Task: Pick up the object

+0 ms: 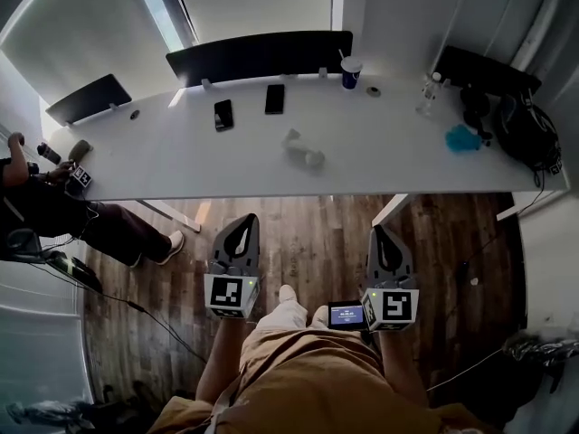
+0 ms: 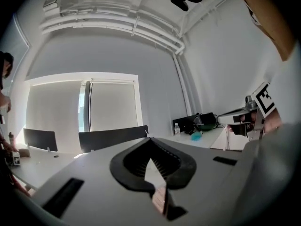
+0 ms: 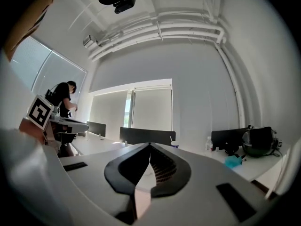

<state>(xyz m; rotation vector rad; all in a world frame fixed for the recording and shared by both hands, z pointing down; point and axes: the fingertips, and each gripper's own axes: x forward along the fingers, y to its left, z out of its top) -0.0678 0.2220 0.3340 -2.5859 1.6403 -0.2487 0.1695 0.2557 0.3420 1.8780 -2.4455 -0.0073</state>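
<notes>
Closed left gripper [image 1: 245, 219], closed right gripper [image 1: 378, 231]; phones [image 1: 275, 99] solely in head view

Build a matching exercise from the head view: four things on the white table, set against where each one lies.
Things:
1 cup
2 teal item
3 pale object
4 phones

Places:
A middle of the table
B right end, by the black bag
C far edge, by the dark panel
D side by side, flat, left of centre

Pairs: 1-C, 2-B, 3-A, 4-D
</notes>
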